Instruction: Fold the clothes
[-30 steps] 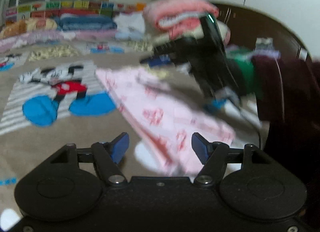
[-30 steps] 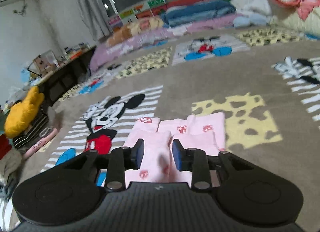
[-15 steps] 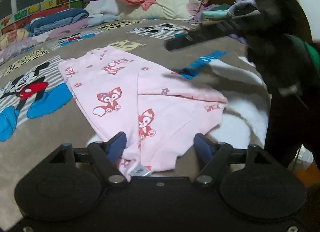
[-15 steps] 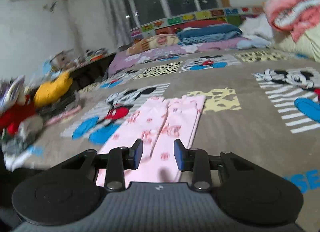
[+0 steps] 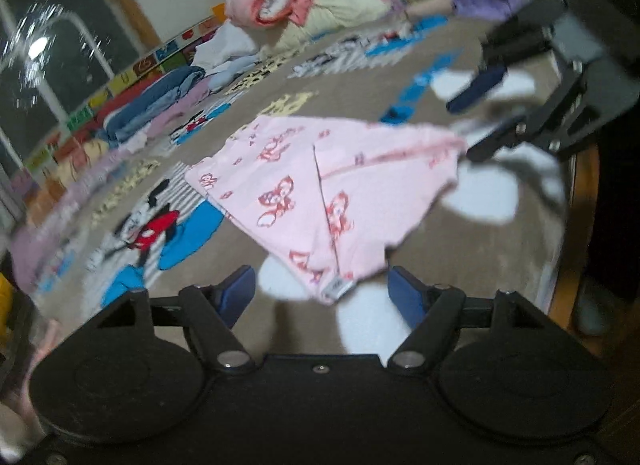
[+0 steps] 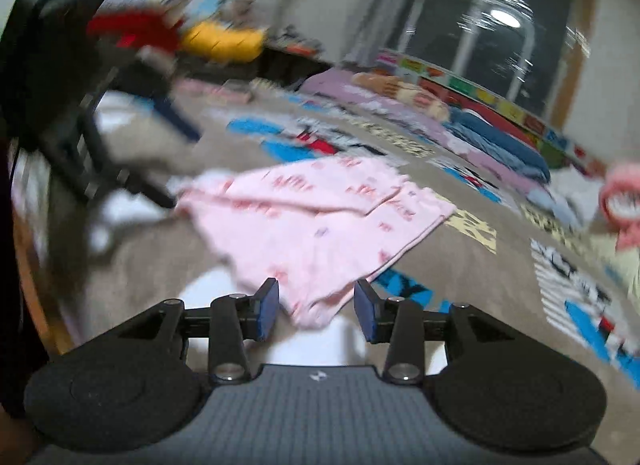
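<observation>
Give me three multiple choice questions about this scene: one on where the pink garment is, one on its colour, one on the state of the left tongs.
1. Where does the pink printed cotton garment lie?
A. on the brown cartoon-print blanket
B. on a chair
C. in a basket

2. What colour are the garment's printed figures?
A. green
B. red
C. black

3. What state are the left tongs in?
A. shut on the garment
B. open, empty
C. shut, empty

Answers: 1 A, blanket shows around the garment. 2 B, red figures dot the pink cloth. 3 B, the blue pads stand apart, touching nothing.

Black grippers (image 5: pixel 322 297), blue-padded jaws
</observation>
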{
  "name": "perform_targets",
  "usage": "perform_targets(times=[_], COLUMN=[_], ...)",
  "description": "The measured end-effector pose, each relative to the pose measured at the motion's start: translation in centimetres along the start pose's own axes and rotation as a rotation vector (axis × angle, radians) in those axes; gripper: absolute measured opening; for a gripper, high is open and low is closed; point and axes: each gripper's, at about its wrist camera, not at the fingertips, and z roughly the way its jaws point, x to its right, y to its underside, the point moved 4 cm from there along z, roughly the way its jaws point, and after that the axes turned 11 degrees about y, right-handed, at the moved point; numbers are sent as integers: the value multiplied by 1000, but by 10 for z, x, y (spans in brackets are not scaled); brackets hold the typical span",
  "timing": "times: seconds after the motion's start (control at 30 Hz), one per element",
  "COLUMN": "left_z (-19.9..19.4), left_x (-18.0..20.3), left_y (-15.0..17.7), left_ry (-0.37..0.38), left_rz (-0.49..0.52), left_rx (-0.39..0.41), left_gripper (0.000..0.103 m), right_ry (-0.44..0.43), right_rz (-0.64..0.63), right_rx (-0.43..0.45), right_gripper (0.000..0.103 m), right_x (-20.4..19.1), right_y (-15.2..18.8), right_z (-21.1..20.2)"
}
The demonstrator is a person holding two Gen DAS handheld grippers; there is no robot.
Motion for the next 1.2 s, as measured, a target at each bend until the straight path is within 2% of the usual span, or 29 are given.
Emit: perform_targets(times=[0.13, 0.27, 0.47, 0.57, 0.83, 1.0, 1.13, 1.2], left_z=[8, 15, 27, 32, 44, 35, 35, 36], left_x=[7, 10, 11, 10, 9, 7, 6, 9], left_y=[5, 9, 6, 3, -6, 0, 0, -1], left_ry=[-56, -98, -167, -192, -257, -289, -296, -293], left_rz=[126, 225, 298, 314, 338, 338, 321, 325], left_rx=[-47, -40, -25, -6, 30, 0, -7, -10], left_gripper=[72, 72, 72, 72, 70, 64, 59, 57], right_ry=[43, 97, 169, 194, 238, 237, 289, 318], right_rz=[-131, -208, -278, -297, -343, -407, -479, -461], right_rx=[-23, -7, 18, 32, 94, 49, 5, -27], right_gripper=[50, 54, 57, 60, 60, 59, 59, 60], right_x=[-15, -20, -22, -22, -25, -30, -33, -26], right_y=[4, 9, 12, 12, 15, 15, 17, 18], right_z=[1, 5, 15, 19, 26, 17, 15, 18])
